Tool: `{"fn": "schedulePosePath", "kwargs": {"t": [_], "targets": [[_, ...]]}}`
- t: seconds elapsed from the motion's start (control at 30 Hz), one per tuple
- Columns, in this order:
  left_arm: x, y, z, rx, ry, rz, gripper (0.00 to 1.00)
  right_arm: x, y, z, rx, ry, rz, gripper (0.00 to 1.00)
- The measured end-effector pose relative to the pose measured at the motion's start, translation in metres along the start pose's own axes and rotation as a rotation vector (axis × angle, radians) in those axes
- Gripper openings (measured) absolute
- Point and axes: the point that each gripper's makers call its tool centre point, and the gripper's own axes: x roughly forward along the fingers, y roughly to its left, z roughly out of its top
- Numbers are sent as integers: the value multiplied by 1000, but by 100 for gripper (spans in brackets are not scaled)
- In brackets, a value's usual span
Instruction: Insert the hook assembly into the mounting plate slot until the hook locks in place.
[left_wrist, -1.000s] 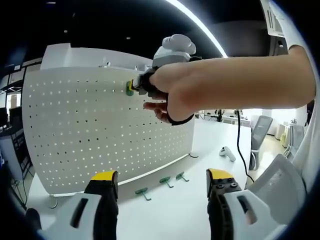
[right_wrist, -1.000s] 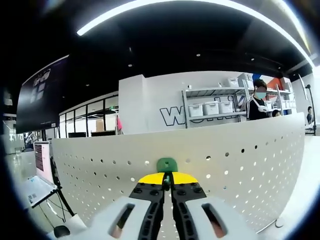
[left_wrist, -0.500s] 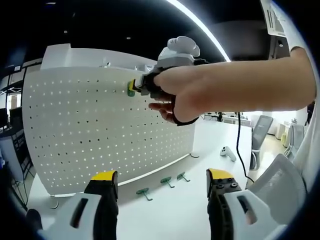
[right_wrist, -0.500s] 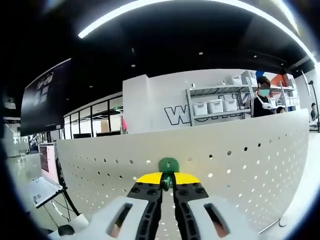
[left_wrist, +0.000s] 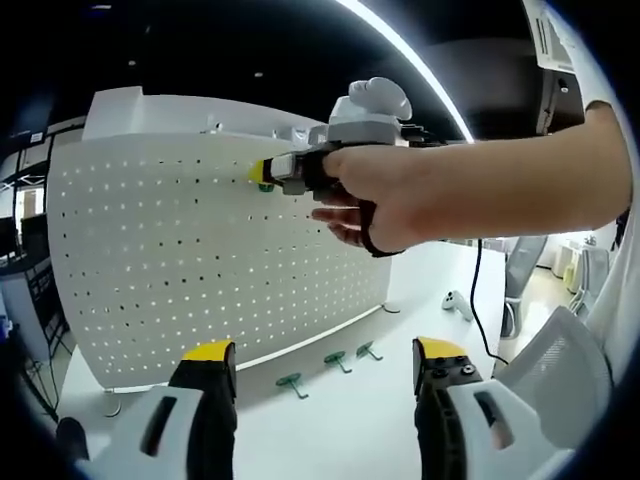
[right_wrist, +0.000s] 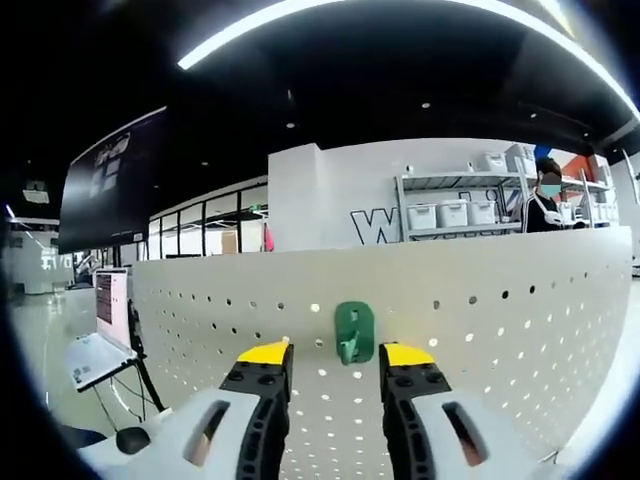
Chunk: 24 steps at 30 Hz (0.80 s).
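Observation:
The white perforated mounting plate (left_wrist: 200, 260) stands upright on the table. In the right gripper view a green hook (right_wrist: 353, 330) hangs on the plate (right_wrist: 500, 340) near its top edge. My right gripper (right_wrist: 335, 353) is open, its yellow-tipped jaws standing either side of the hook and just short of it, touching nothing. In the left gripper view a hand holds that right gripper (left_wrist: 260, 172) against the upper part of the plate, with a sliver of the green hook (left_wrist: 266, 186) under its tip. My left gripper (left_wrist: 322, 352) is open and low, holding nothing.
Three spare green hooks (left_wrist: 338, 360) lie on the white table at the plate's foot. A small white device (left_wrist: 455, 303) and a black cable (left_wrist: 480, 290) lie to the right, with an office chair (left_wrist: 560, 370) beyond. Shelves with bins (right_wrist: 450, 210) stand behind the plate.
My right gripper has opened and let go of the green hook, which stays hanging on the plate. The gripper has drawn back slightly. The left gripper has held still.

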Motion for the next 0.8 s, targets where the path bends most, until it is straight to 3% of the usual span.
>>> {"fn": "schedulePosePath", "kwargs": {"t": [0.53, 0.8], "targets": [[-1, 0, 1, 7, 4, -2, 75, -8, 4, -4, -5, 5, 102, 61], [0, 0, 2, 12, 6, -1, 75, -8, 3, -4, 4, 11, 112, 59]]}}
